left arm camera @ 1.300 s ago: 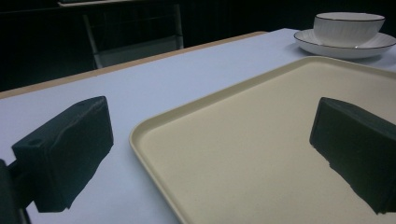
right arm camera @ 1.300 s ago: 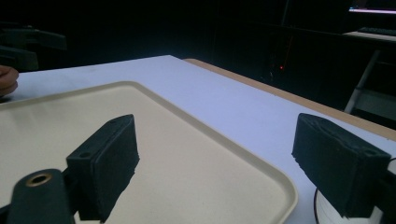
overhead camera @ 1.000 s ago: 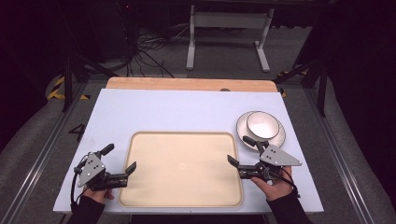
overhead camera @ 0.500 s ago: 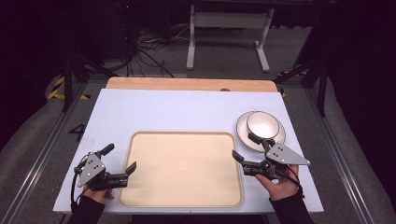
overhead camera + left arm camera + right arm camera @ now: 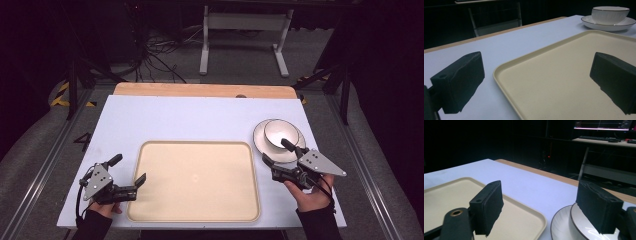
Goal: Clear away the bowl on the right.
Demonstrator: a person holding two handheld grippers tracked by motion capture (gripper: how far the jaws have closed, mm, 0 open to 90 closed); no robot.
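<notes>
Compared with a second ago, the right gripper (image 5: 274,153) is seen shifted toward the far right of the surface (image 5: 190,120), and its hand (image 5: 310,192) is now placed just below the white bowl (image 5: 279,134) that sits on the saucer (image 5: 260,142). Its jaws have just been closing a little, yet they are still spread wide, and nothing is gripped between them. In the right gripper view one jaw is seen over the rim of the cream tray (image 5: 534,216) and the other over the near edge of the bowl (image 5: 584,230); whether that jaw touches the china cannot be told. The move is judged to be an approach to the bowl and saucer, which lie just beside the tray's far right corner, with a grasp not yet made.

The left gripper (image 5: 129,172) is kept where it was, at the tray's near left edge (image 5: 134,200). Its jaws are held wide apart, one over the bare surface and one over the tray floor, as the left gripper view shows, and nothing is held. The tray (image 5: 554,82) is empty, so a transfer of the crockery onto it is judged the likely aim.
</notes>
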